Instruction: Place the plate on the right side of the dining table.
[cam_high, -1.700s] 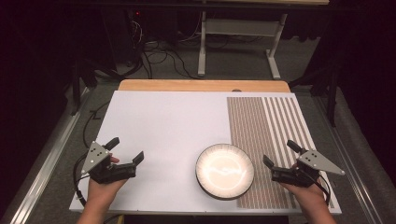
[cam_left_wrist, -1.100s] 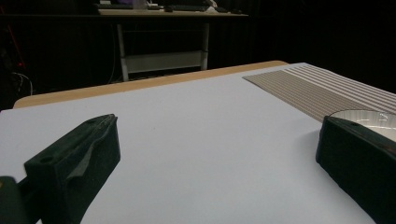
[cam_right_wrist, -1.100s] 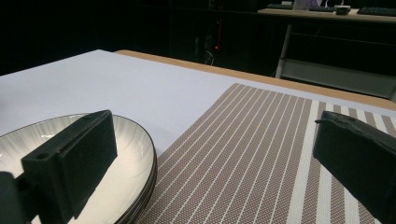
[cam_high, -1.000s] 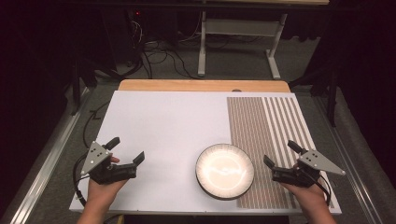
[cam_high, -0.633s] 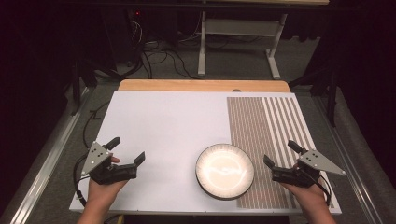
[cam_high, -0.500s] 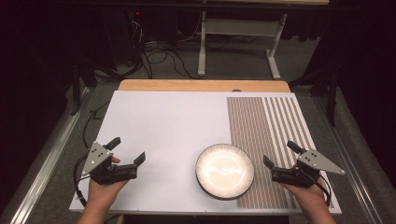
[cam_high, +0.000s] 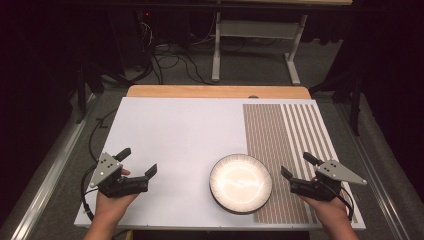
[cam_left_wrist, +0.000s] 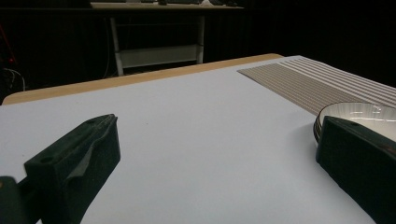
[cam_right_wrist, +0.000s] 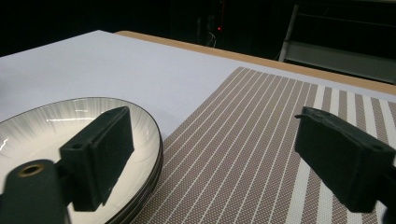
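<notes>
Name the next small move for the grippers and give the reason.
Probably ease the right gripper left toward the plate. Both grippers are open and hold nothing, the plate is the one loose thing on the table, half on the striped mat, and the right gripper sits nearer its rim than the left gripper.

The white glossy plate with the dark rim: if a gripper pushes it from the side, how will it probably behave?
The round white glossy plate with the dark rim looks rigid and glazed, so probably slippery and breakable. It seems to rest partly on the brown striped woven mat, partly on the white tabletop, so it may slide unevenly. Being shallow, it should not tip.
</notes>
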